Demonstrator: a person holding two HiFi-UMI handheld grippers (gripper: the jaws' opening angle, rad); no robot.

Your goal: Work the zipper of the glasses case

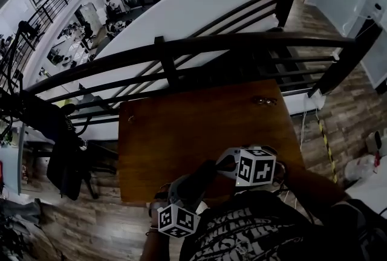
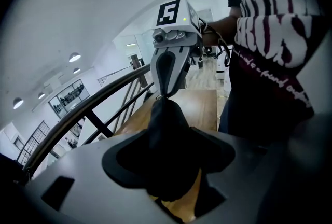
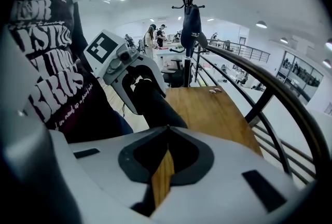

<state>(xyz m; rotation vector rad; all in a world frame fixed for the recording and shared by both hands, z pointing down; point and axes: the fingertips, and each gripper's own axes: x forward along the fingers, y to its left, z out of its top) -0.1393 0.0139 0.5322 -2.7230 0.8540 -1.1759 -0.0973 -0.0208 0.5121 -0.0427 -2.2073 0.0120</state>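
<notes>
The dark glasses case [image 1: 202, 176] hangs in the air over the near edge of the wooden table [image 1: 181, 133], stretched between my two grippers. My left gripper [image 1: 192, 188] is shut on its body; in the left gripper view the case [image 2: 166, 135] fills the gap between the jaws. My right gripper [image 1: 221, 164] comes in from the right and pinches the case's far tip, where a small metal zipper pull [image 2: 155, 96] shows. In the right gripper view the jaws meet at the case's end [image 3: 167, 129], and the case [image 3: 153, 103] runs back to the left gripper [image 3: 140, 83].
A small pinkish object [image 1: 264, 100] lies near the table's far right edge. A dark metal railing [image 1: 181, 48] runs just beyond the table. A coat rack [image 3: 185, 26] stands past the table's end. The person's torso is close behind both grippers.
</notes>
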